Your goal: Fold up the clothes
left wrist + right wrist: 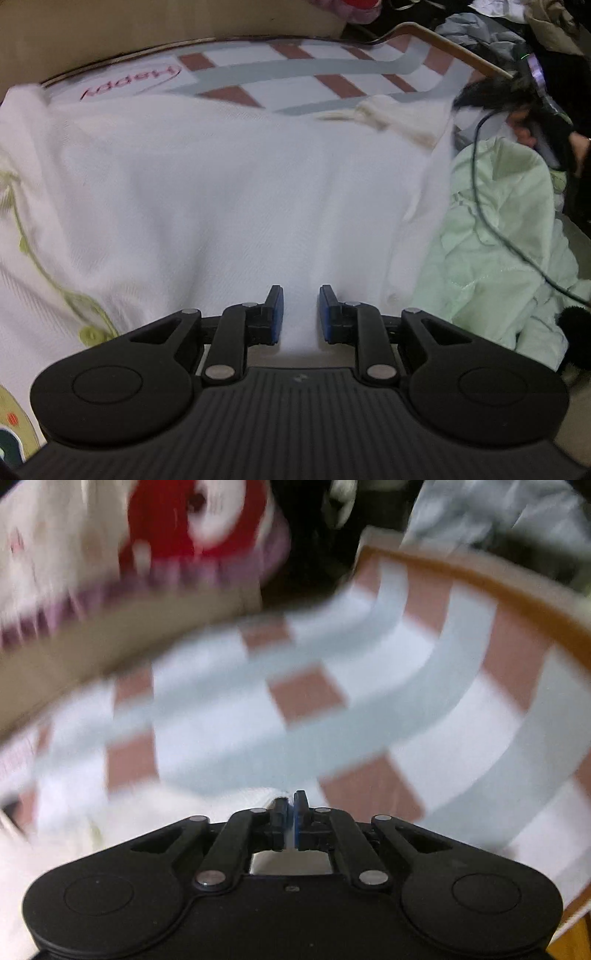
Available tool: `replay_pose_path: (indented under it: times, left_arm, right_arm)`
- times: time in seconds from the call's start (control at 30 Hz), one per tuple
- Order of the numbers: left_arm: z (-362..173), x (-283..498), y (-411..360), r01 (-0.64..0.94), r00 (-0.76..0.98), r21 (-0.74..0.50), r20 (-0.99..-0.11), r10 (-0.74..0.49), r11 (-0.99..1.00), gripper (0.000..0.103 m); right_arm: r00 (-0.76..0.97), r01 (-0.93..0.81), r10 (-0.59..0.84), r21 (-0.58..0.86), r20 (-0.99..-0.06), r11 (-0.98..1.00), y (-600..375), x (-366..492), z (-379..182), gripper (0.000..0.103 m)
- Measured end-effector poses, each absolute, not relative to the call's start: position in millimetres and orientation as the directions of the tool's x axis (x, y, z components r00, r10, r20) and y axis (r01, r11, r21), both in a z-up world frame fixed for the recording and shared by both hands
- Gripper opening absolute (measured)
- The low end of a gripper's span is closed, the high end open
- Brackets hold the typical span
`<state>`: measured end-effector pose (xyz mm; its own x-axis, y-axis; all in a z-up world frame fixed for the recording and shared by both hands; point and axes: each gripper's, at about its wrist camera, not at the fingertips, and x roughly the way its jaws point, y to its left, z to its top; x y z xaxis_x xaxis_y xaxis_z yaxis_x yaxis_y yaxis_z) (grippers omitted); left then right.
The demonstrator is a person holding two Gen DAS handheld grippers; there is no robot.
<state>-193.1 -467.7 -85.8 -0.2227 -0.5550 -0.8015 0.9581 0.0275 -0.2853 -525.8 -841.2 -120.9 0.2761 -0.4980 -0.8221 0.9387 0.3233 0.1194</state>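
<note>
- Checked mat (332, 62), grey bands and brown squares with a brown rim and a "Happy" label, is the work surface; whether a table or the floor lies under it cannot be told.
- White garment (229, 192) spreads across most of the mat, fairly flat, with a green vine print along one edge. A cream cuff or collar end (399, 118) lies on its far side.
- Pale green garment (498, 240) sits crumpled just beside the white one; a black cable (491, 221) runs over it.
- More clothes are heaped beyond the mat rim; a red and white item (207, 528) shows there, blurred.
- Left tongs (301, 314) stand open, low over the white cloth, with fabric showing in the gap but not pinched.
- Right tongs (291, 814) are closed on a thin edge of the white garment (258, 797), with mat ahead of them. The view is heavily smeared.
- Stage: a fold looks to be in hand, though how many folds exist cannot be judged.
- Risks: the right grip holds little cloth, so a quick pull could slip it free. With the left tongs not pinching, the cloth could drag and bunch. The cable could snag the green garment or a wrist.
</note>
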Motion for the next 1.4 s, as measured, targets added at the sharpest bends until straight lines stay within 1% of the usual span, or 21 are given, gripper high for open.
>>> replay_pose_path:
  times: [0.03, 0.07, 0.13, 0.2, 0.33, 0.43, 0.47, 0.63, 0.7, 0.77, 0.83, 0.87, 0.9, 0.93, 0.97, 1.1, 1.17, 1.27, 1.33, 1.37, 1.4]
  left_arm:
    - [-79.3, -192.1, -468.4, 0.955, -0.231, -0.296, -0.788, -0.57, 0.022, 0.02]
    - [-72.7, -191.0, -469.1, 0.952, -0.24, -0.307, -0.774, -0.586, 0.016, 0.021]
    - [-57.1, -185.3, -466.0, 0.942, -0.254, -0.336, -0.745, -0.616, 0.018, 0.021]
    - [-50.2, -183.0, -461.9, 0.927, -0.292, -0.374, -0.731, -0.616, 0.004, 0.022]
    - [-43.0, -190.7, -455.9, 0.897, -0.38, -0.439, -0.716, -0.586, -0.045, 0.032]
    - [-43.0, -211.0, -451.7, 0.891, -0.428, -0.435, -0.707, -0.564, -0.131, 0.037]
    - [-44.4, -217.2, -452.9, 0.896, -0.428, -0.421, -0.725, -0.54, -0.144, 0.043]
    - [-49.5, -237.8, -455.7, 0.945, -0.327, -0.29, -0.824, -0.462, -0.151, 0.048]
    - [-49.0, -235.1, -451.3, 0.965, -0.263, -0.24, -0.845, -0.467, -0.109, 0.061]
    - [-50.8, -226.3, -444.2, 0.965, -0.251, -0.254, -0.842, -0.478, -0.061, 0.066]
    - [-52.6, -217.5, -437.0, 0.963, -0.24, -0.268, -0.839, -0.488, -0.013, 0.066]
    - [-55.1, -215.0, -433.8, 0.958, -0.249, -0.286, -0.838, -0.486, 0.001, 0.063]
    - [-57.4, -215.3, -431.2, 0.957, -0.255, -0.292, -0.839, -0.481, 0.002, 0.053]
    - [-59.5, -217.7, -429.0, 0.958, -0.257, -0.288, -0.842, -0.474, -0.008, 0.039]
    - [-61.9, -220.3, -427.5, 0.957, -0.265, -0.289, -0.849, -0.458, -0.017, 0.011]
    - [-50.3, -209.7, -422.2, 0.942, -0.284, -0.335, -0.811, -0.512, 0.009, 0.008]
    - [-36.6, -193.3, -418.5, 0.915, -0.312, -0.401, -0.761, -0.569, 0.036, 0.008]
    - [-14.9, -168.3, -411.4, 0.868, -0.338, -0.493, -0.676, -0.655, 0.061, 0.008]
    - [-4.9, -159.7, -406.9, 0.857, -0.336, -0.511, -0.654, -0.678, 0.067, 0.008]
    - [-0.6, -156.4, -405.1, 0.854, -0.334, -0.516, -0.644, -0.688, 0.068, 0.008]
    - [2.8, -154.3, -403.1, 0.849, -0.337, -0.523, -0.637, -0.694, 0.068, 0.008]
  right_arm:
    - [0.259, 0.939, -0.463, 0.11, -0.848, 0.326, -844.2, -526.3, -131.9, 0.023]
    - [0.251, 0.941, -0.452, 0.107, -0.856, 0.32, -843.0, -529.6, -134.3, 0.026]
    - [0.238, 0.945, -0.455, 0.095, -0.858, 0.313, -839.0, -537.2, -132.9, 0.048]
    - [0.234, 0.941, -0.468, 0.078, -0.852, 0.329, -830.3, -542.0, -120.1, 0.061]
    - [0.276, 0.92, -0.498, 0.076, -0.822, 0.383, -805.7, -541.5, -88.0, 0.061]
    - [0.413, 0.848, -0.502, 0.12, -0.76, 0.516, -771.1, -520.4, -60.4, 0.061]
    - [0.467, 0.806, -0.475, 0.138, -0.746, 0.575, -759.7, -508.6, -55.6, 0.061]
    - [0.626, 0.499, -0.204, 0.185, -0.752, 0.847, -692.5, -440.1, -57.4, 0.061]
    - [0.647, 0.344, -0.074, 0.204, -0.759, 0.917, -664.6, -411.8, -60.7, 0.061]
    - [0.644, 0.18, 0.059, 0.225, -0.763, 0.958, -636.6, -383.5, -64.1, 0.061]
    - [0.626, 0.076, 0.1, 0.189, -0.773, 0.979, -611.6, -368.0, -70.9, 0.061]
    - [0.62, 0.034, 0.118, 0.177, -0.776, 0.984, -603.3, -362.9, -74.7, 0.061]
    - [0.612, -0.007, 0.134, 0.165, -0.779, 0.986, -595.2, -357.9, -78.5, 0.061]
    - [0.604, -0.049, 0.151, 0.153, -0.783, 0.987, -587.0, -352.9, -82.3, 0.061]
    - [0.6, -0.083, 0.16, 0.137, -0.784, 0.987, -581.2, -350.3, -84.3, 0.061]
    - [0.576, -0.2, 0.154, 0.045, -0.803, 0.979, -558.2, -340.6, -90.2, 0.061]
    - [0.565, -0.244, 0.133, -0.01, -0.815, 0.97, -546.4, -335.6, -91.6, 0.061]
    - [0.592, -0.252, 0.087, -0.082, -0.801, 0.964, -538.2, -327.9, -90.0, 0.061]
    - [0.641, -0.222, 0.058, -0.112, -0.765, 0.969, -537.0, -321.7, -85.0, 0.06]
    - [0.671, -0.2, 0.046, -0.121, -0.74, 0.972, -537.5, -318.7, -81.4, 0.059]
    - [0.7, -0.179, 0.043, -0.117, -0.712, 0.977, -538.5, -318.6, -76.8, 0.039]
